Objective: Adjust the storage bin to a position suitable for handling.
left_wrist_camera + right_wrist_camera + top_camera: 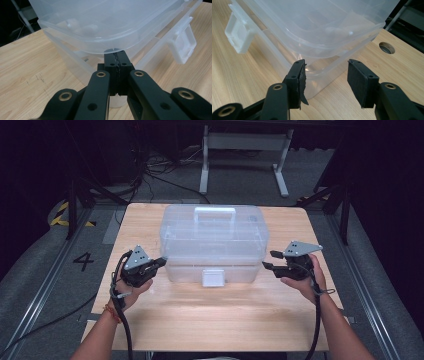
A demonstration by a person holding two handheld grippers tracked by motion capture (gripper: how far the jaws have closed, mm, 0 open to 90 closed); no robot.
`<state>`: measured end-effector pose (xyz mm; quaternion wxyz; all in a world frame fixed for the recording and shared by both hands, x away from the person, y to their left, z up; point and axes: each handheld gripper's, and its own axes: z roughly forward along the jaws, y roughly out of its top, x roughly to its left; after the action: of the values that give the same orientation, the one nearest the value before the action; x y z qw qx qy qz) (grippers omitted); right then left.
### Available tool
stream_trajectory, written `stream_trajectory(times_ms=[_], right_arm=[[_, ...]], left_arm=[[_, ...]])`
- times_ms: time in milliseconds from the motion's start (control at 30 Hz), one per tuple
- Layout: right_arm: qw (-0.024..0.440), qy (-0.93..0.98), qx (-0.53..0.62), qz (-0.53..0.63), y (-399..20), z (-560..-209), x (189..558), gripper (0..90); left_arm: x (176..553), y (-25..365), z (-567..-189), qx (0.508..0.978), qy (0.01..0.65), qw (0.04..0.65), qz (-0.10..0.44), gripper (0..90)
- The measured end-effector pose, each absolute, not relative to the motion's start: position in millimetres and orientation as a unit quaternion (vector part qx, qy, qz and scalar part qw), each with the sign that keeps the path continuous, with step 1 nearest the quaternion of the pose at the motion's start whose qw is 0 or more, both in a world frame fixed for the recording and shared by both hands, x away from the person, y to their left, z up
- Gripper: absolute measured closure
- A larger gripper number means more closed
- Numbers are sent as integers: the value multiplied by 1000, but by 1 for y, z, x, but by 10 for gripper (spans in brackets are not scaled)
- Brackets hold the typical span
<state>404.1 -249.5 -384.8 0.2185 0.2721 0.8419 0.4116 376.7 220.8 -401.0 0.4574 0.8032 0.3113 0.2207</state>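
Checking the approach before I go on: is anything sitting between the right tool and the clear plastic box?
Nothing visible. The right tool stands open just off the clear plastic box, at its near right corner, with only bare table in the gap.

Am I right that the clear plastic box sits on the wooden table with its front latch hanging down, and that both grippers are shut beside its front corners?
Not quite: the right gripper is open, as the right gripper view shows. The left gripper is shut, and the clear plastic box, its front latch hanging down, sits on the wooden table.
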Motion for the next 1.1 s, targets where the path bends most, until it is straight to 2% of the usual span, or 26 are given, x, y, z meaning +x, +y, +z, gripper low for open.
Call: stream_trajectory(times_ms=[467, 1100], right_arm=[[255, 814, 274, 443, -245, -390, 403, 492], [295, 780, 273, 480, -245, -369, 402, 493]], left_arm=[[377, 221, -401, 802, 311, 458, 223, 876], [380, 222, -404, 804, 315, 455, 216, 854]])
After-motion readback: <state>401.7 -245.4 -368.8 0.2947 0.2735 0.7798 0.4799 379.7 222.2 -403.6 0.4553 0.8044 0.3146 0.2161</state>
